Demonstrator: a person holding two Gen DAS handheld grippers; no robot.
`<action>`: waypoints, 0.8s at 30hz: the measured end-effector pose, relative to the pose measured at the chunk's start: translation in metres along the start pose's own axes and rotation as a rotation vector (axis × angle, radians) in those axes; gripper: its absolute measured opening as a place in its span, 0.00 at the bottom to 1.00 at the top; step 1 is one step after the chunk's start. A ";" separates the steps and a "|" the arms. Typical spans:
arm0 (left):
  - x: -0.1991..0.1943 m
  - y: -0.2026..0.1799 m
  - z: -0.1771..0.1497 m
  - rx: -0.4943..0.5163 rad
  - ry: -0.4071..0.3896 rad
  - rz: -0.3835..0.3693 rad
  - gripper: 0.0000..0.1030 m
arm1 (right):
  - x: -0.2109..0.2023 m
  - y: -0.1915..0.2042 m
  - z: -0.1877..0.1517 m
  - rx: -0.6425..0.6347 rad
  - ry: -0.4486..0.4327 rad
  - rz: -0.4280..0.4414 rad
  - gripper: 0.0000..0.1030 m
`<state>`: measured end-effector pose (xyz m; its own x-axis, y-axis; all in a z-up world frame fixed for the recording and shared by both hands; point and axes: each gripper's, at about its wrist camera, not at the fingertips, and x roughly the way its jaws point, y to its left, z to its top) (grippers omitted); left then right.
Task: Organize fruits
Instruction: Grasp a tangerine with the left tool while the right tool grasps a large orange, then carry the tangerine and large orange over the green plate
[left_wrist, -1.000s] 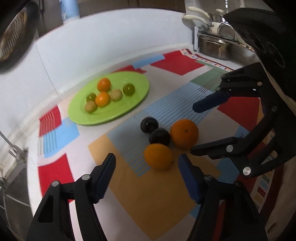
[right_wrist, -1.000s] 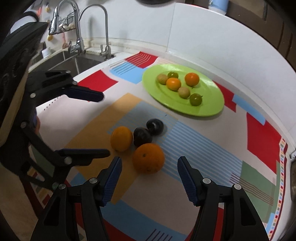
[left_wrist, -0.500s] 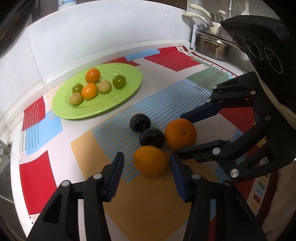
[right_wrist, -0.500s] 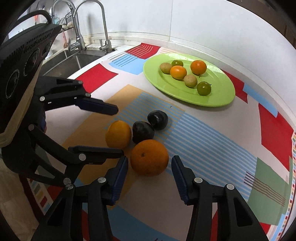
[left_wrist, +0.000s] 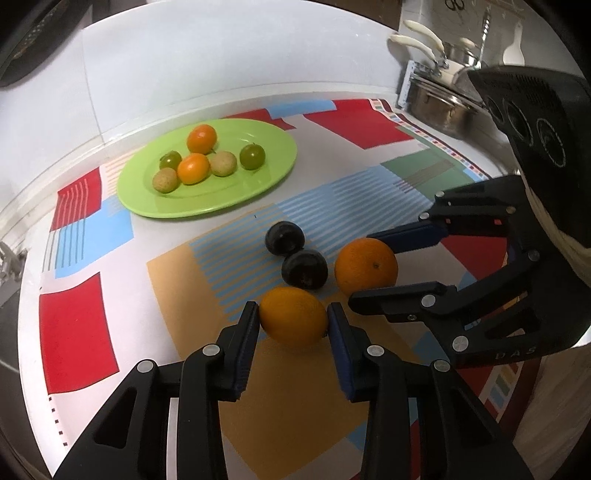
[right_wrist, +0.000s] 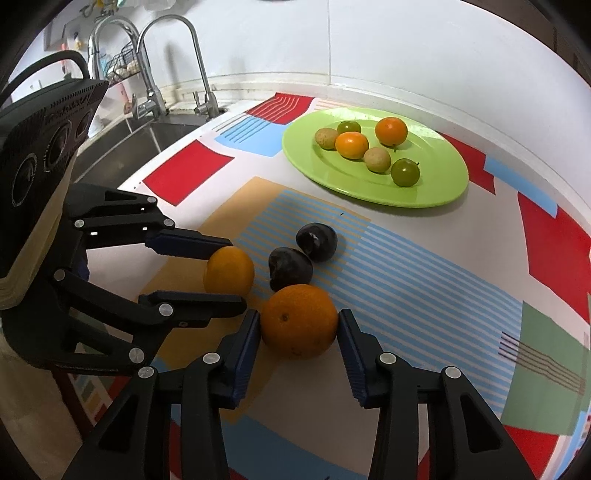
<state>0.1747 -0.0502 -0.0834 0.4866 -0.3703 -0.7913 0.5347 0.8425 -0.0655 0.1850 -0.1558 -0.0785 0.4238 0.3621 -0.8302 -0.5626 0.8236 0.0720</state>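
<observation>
Claws (left_wrist: 291, 319) (right_wrist: 299, 325) low, level, around oranges (left_wrist: 293, 315) (right_wrist: 300, 320).

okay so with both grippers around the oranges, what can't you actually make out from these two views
- Far side of the left orange in the left view: hidden by its own bulk.
- Whether the right gripper actually presses its orange: pads look touching, grip force unseen.
- Undersides of the two plums: against the mat.
- Pots, left view: cut off by the gripper body.

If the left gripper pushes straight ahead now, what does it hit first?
The left gripper already has the yellow-orange citrus between its fingers; just beyond lies the nearer dark plum, probably next.
</observation>
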 end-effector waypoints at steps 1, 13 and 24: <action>-0.001 0.000 0.001 -0.004 -0.003 0.003 0.36 | -0.001 0.000 0.000 0.006 -0.003 -0.001 0.42; -0.022 0.000 0.008 -0.063 -0.064 0.064 0.36 | -0.024 -0.001 0.002 0.072 -0.075 -0.029 0.42; -0.043 0.008 0.022 -0.138 -0.146 0.116 0.36 | -0.040 -0.009 0.015 0.137 -0.162 -0.045 0.42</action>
<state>0.1728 -0.0364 -0.0364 0.6399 -0.3118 -0.7024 0.3746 0.9246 -0.0692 0.1838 -0.1712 -0.0377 0.5610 0.3804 -0.7352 -0.4435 0.8881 0.1211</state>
